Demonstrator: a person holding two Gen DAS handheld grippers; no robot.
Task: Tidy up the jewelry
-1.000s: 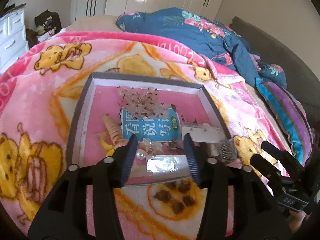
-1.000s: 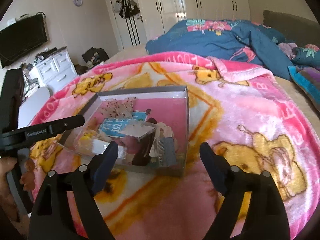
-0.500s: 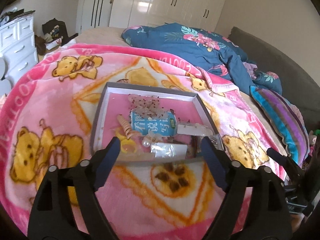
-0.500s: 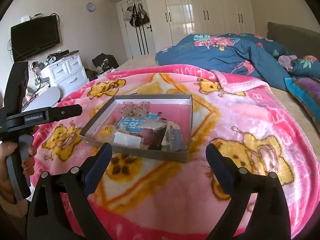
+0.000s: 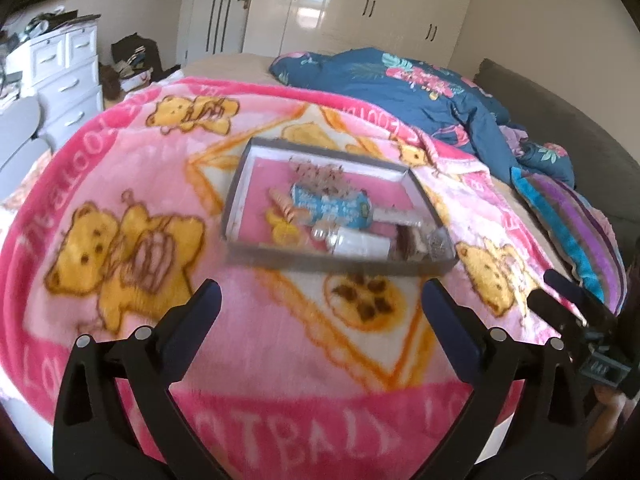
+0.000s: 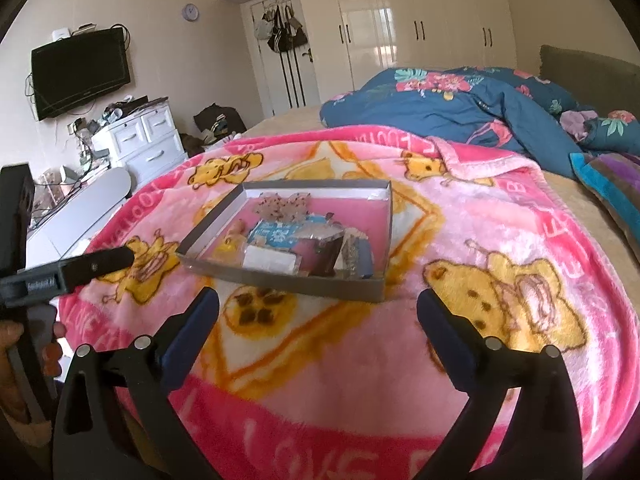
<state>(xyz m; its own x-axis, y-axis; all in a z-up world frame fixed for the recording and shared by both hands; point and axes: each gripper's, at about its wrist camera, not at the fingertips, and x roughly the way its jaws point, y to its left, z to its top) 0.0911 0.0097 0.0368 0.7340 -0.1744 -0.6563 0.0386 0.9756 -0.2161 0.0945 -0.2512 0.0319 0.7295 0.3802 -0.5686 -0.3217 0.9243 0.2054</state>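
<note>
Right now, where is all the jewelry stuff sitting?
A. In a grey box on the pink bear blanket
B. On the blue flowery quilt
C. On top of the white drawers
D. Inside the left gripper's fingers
A: the jewelry pieces lie piled inside the shallow grey box, which rests on the pink bear blanket, while both open grippers hold nothing.

We see a pink bear-print blanket (image 6: 500, 240) spread over the bed. Beyond the blanket lies a rumpled blue floral duvet (image 6: 460, 108); behind that stand glossy white wardrobes (image 6: 420, 28). Left of the blanket sits a white drawer unit (image 6: 140, 140), with a black television (image 6: 80, 72) on the wall above it.
</note>
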